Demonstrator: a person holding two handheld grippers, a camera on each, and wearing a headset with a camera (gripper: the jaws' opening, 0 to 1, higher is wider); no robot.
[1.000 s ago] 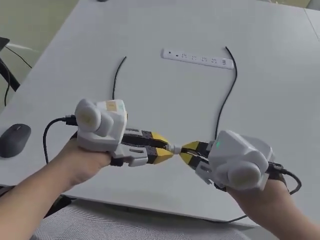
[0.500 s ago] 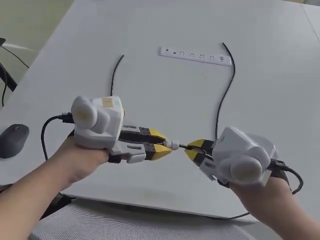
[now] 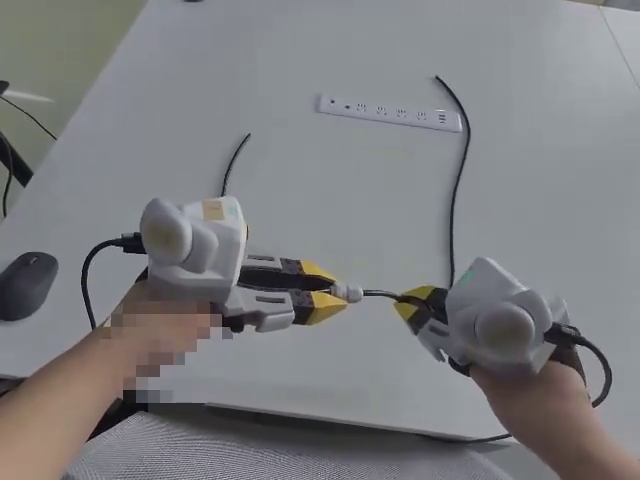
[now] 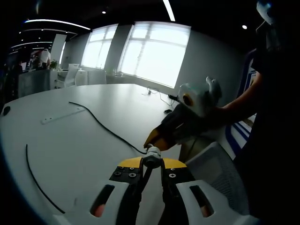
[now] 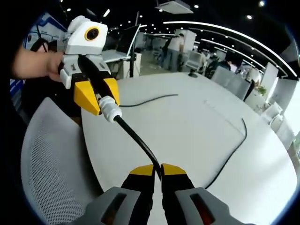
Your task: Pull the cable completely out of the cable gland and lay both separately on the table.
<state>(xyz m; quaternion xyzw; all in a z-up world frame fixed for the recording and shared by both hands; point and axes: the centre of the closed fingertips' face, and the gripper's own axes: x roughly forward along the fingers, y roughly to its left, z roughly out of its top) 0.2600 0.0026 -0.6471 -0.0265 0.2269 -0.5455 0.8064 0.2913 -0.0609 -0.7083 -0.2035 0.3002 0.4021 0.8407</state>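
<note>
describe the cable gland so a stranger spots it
At the front edge of the white table, find the left hand-held gripper. The cable gland is the small white nub between its yellow tips, the black cable running out of it.

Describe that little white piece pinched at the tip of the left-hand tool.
The cable gland is a small whitish fitting, plastic-looking, rounded with ring-like steps. It lies roughly level in the air near the front edge of the white table, clamped between the yellow-tipped fingers of the left gripper. A black cable leaves its free end and runs to the right gripper, which pinches it a short way off.
</note>
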